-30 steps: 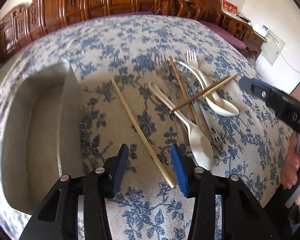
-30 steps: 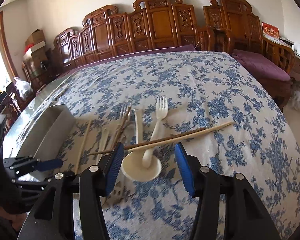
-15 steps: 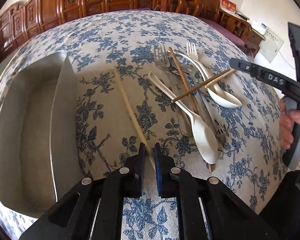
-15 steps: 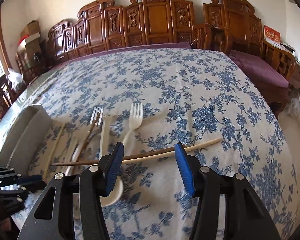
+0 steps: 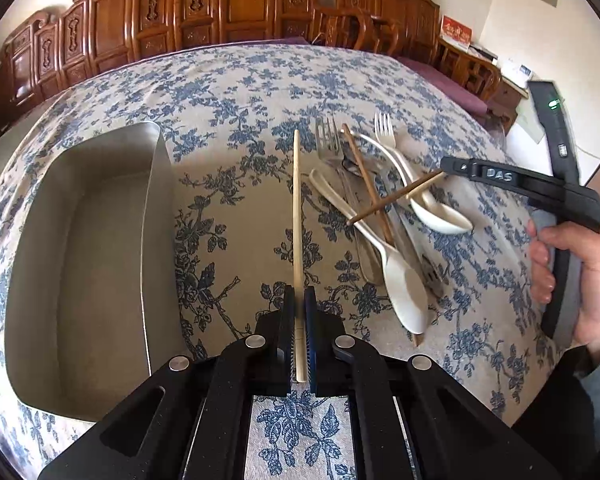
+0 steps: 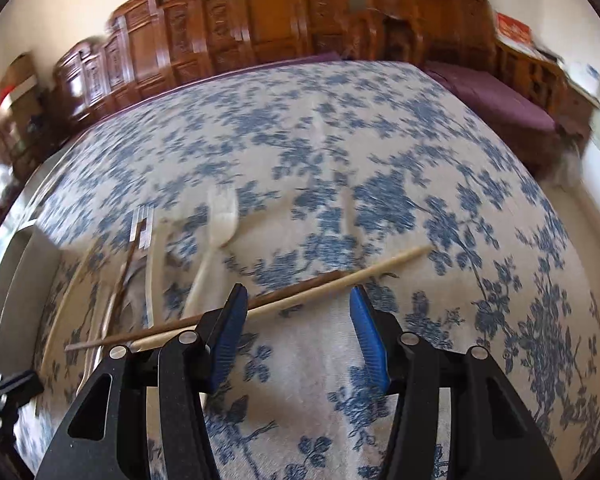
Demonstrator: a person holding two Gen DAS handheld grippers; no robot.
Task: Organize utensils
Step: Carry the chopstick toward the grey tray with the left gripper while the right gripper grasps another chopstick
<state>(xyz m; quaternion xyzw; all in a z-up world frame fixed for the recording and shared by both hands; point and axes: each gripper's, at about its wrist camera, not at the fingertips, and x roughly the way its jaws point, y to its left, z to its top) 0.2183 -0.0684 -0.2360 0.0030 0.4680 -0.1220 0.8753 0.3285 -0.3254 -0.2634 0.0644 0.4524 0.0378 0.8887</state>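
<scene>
My left gripper (image 5: 299, 300) is shut on the near end of a pale wooden chopstick (image 5: 297, 208), which points straight ahead over the tablecloth. A grey metal tray (image 5: 100, 248) lies to its left. To its right is a pile of utensils: white plastic spoons (image 5: 404, 284), a metal fork (image 5: 328, 144), a white fork (image 5: 385, 128) and brown chopsticks (image 5: 366, 184). My right gripper (image 6: 296, 304) is open, just above a pale chopstick (image 6: 340, 282) and a brown one lying crosswise; that view is blurred. It also shows at the right of the left wrist view (image 5: 520, 184).
The table carries a blue floral cloth (image 5: 240, 92). Carved wooden chairs (image 5: 220, 4) line the far side. A purple cushioned seat (image 6: 500, 100) stands at the right. The tray's edge shows at the left of the right wrist view (image 6: 16, 280).
My left gripper closed on the pale chopstick and swung it to point straight ahead. My right gripper moved right along the crossed chopsticks, away from the spoons.
</scene>
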